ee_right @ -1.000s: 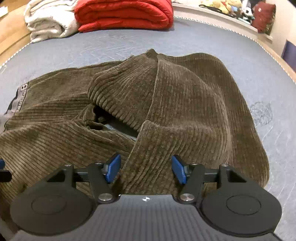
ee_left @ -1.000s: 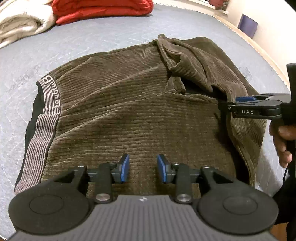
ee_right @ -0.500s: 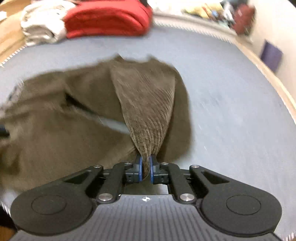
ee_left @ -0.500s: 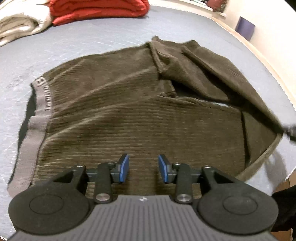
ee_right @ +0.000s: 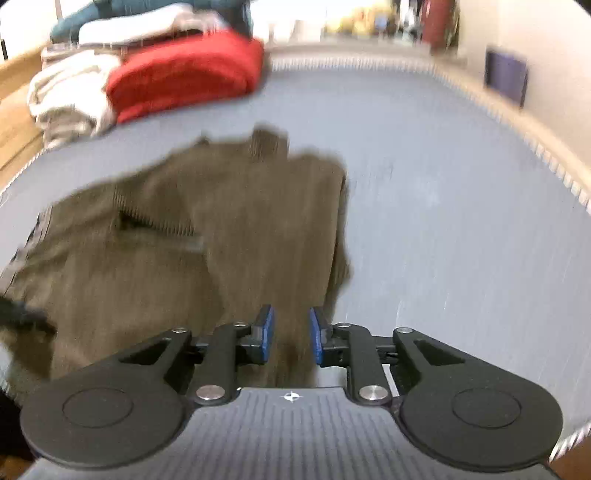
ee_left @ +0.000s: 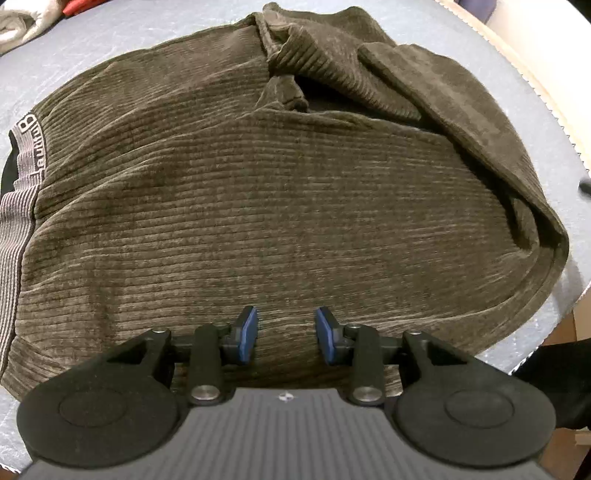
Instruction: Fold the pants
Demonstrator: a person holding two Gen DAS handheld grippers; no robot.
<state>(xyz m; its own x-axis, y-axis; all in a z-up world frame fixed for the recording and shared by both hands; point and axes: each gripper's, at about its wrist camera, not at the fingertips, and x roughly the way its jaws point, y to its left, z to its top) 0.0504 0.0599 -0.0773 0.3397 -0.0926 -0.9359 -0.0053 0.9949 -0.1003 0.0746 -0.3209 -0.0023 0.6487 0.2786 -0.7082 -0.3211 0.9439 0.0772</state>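
Note:
Brown corduroy pants lie folded on a grey mattress, with the grey striped waistband at the left and a rumpled leg end at the far right. My left gripper is open and empty, low over the near edge of the pants. In the blurred right wrist view the pants lie ahead and to the left. My right gripper is open and empty above their near right edge.
Folded red and white clothes are stacked at the far end of the mattress. A purple object leans on the wall at the far right. The mattress edge runs along the right.
My right gripper shut on the pant leg, pulled it, then let go and opened, rising and backing away. My left gripper moved closer over the pants and stayed open.

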